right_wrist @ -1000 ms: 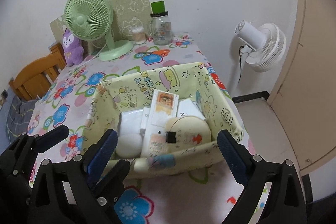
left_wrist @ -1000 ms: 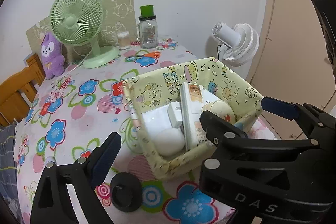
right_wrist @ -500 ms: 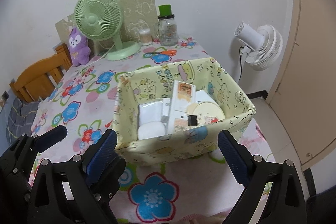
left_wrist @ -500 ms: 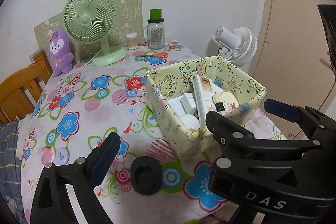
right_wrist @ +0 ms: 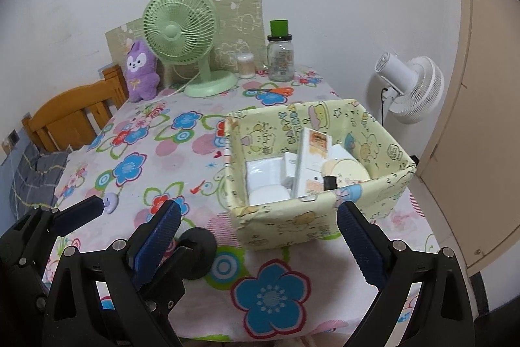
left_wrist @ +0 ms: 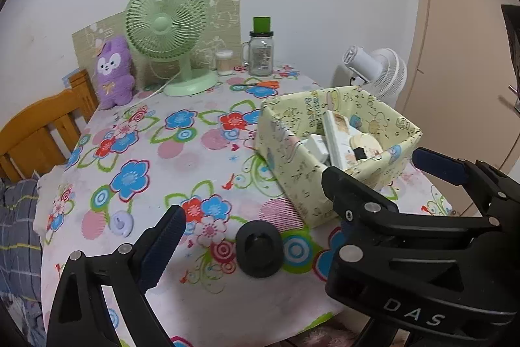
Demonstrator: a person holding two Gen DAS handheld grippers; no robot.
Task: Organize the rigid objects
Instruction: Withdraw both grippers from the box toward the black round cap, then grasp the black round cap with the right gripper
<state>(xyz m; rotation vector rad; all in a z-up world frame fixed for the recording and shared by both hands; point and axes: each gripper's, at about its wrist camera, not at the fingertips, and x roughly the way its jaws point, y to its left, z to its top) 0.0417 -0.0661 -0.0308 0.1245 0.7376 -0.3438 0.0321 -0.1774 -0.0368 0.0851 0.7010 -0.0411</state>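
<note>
Distance is opening between both grippers and the pale yellow cartoon-printed fabric storage box (right_wrist: 320,218): across the last second the cameras have been pulling back, so the box that was filling both views is now sitting smaller, on the right side of the flower-patterned tablecloth (left_wrist: 146,158). The left gripper (left_wrist: 292,184) is hanging wide open with nothing between its blue pads, and the right gripper (right_wrist: 260,230) is likewise gaping and empty. Inside the box, white cartons, a tall slim white package (right_wrist: 312,161) and a round cream compact (right_wrist: 346,171) are already lying packed together. Left outside are a black round disc-shaped object (left_wrist: 259,252), lying on the cloth just beside the box's near corner, and a small lilac round piece (left_wrist: 121,223) farther left. The retreat is suggesting a drop-off is finished; the black disc is probably becoming the next pick, though that is only a guess.
</note>
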